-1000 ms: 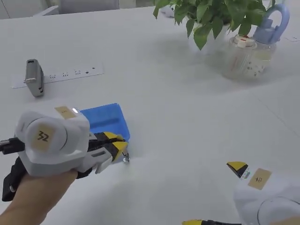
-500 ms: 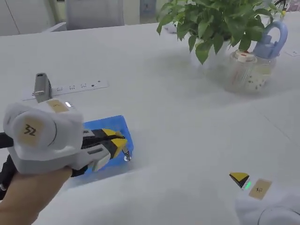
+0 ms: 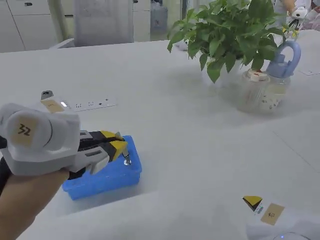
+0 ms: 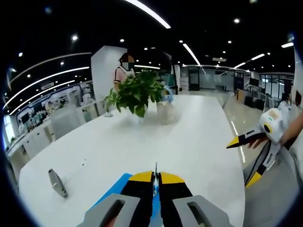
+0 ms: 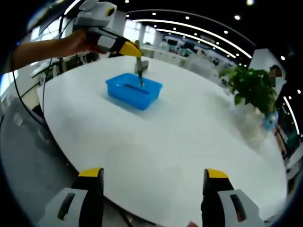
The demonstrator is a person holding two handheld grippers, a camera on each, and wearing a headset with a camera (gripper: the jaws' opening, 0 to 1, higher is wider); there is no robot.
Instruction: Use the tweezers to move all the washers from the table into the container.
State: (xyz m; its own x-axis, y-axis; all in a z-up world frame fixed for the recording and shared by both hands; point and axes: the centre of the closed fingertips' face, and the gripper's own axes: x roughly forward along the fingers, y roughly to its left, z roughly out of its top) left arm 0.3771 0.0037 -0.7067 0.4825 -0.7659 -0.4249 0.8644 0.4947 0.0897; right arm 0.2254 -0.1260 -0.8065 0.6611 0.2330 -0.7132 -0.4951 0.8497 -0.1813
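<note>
My left gripper (image 3: 119,145) is shut on a pair of thin metal tweezers (image 3: 126,159), whose tips point down over the right end of the blue container (image 3: 102,180). A small silvery bit shows at the tips; I cannot tell whether it is a washer. In the left gripper view the jaws of the left gripper (image 4: 156,176) press together on the tweezers (image 4: 155,169) above the blue container (image 4: 116,190). My right gripper (image 5: 154,174) hangs open and empty near the table's front edge, far from the container (image 5: 134,90). One of its yellow fingertips (image 3: 252,202) shows in the head view.
A white power strip (image 3: 87,105) and a small grey block (image 3: 46,94) lie behind the container. A potted plant (image 3: 227,30) and a clear bottle with a blue handle (image 3: 270,82) stand at the back right. Bare white table (image 3: 200,145) spreads between the grippers.
My left gripper has carried the tweezers from the table just off the container's near right corner back over the container. The head camera has tilted up.
</note>
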